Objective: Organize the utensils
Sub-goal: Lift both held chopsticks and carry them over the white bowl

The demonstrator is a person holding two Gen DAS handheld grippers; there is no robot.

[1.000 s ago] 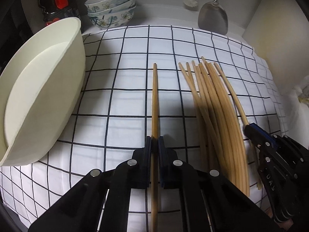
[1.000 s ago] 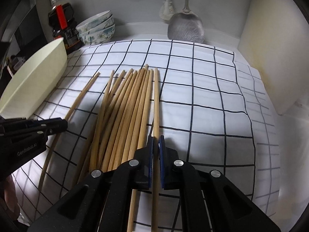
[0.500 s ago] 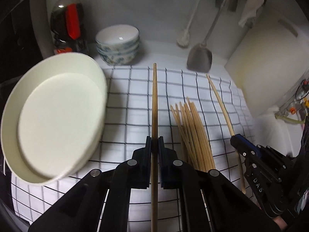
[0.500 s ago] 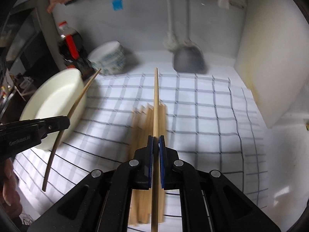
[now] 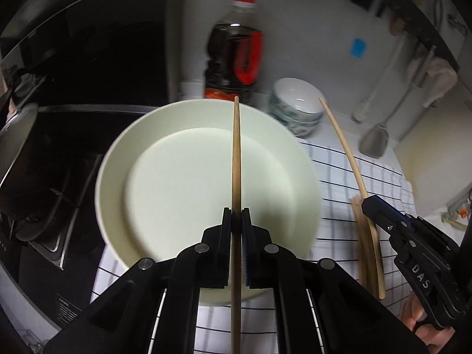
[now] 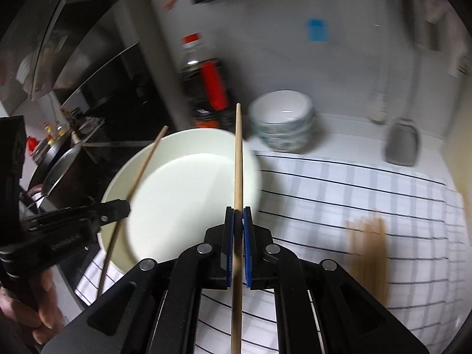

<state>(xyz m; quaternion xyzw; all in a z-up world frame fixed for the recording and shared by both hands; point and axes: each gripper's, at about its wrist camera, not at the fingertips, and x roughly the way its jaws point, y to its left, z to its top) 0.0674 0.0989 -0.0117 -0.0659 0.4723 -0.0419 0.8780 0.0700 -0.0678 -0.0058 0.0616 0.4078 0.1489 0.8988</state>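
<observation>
Chopsticks are mid-transfer: the left gripper clamps one slender bamboo chopstick, the right gripper clamps another, both held above the smooth, round cream plate. Likely next: lower and release them inside. The remaining bundle lies on the checked cloth.

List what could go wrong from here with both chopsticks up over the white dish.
1. The left gripper and right gripper each pinch one chopstick near its lower part, so either long stick could pivot or slip.
2. The tips converge over the white dish; the sticks may cross or knock its rim.
3. The dish overhangs the checked cloth toward the stove, so a hard drop might tip it.
</observation>
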